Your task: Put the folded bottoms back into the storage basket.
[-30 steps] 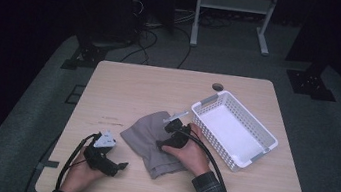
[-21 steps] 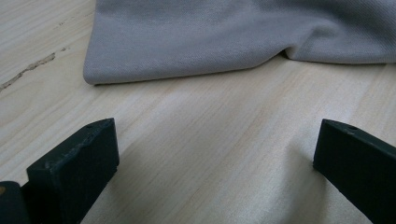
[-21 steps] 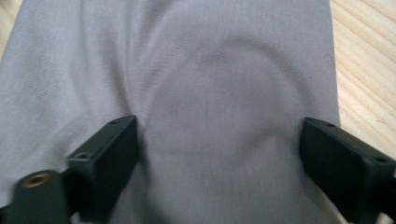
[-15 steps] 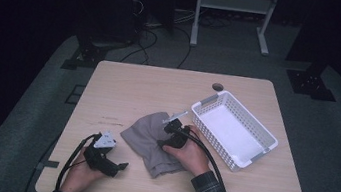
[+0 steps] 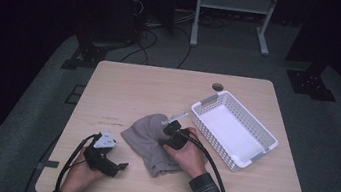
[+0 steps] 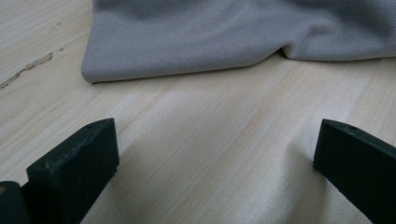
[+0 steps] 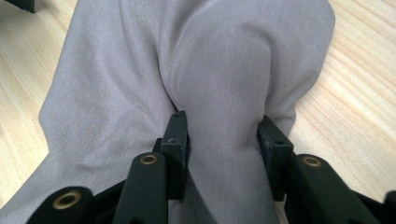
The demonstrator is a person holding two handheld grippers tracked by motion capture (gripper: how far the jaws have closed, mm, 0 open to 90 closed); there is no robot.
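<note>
R gripper has a thick fold of the grey cloth bunched between its jaws, which are partly closed round it and pressing into both sides of the ridge, so a grasp, though judging by the gap it's not a hard pinch. L gripper sits w/ jaws spread wide and nothing between them, resting low on the wooden table just short of the cloth's near folded edge. Cloth lies crumpled mid-table, towards the person's side, between the two grippers and just left of the white perforated basket. Step in hand looks like gathering/lifting the cloth, prob. for the basket. To do it well: squeeze R tighter before lifting, since the fabric is soft and a fat fold can slide out; lift straight up first so the trailing part peels off the table rather than dragging. L could slide fwd along the table and nip the folded edge it faces, keeping the lower jaw flat so it goes under the hem. Room: open tabletop behind and left of the cloth, well apart from any edge. Basket's near wall is close on R's side, so clear its rim before swinging over. L hand sits near the front table edge, so little space to pull back.
</note>
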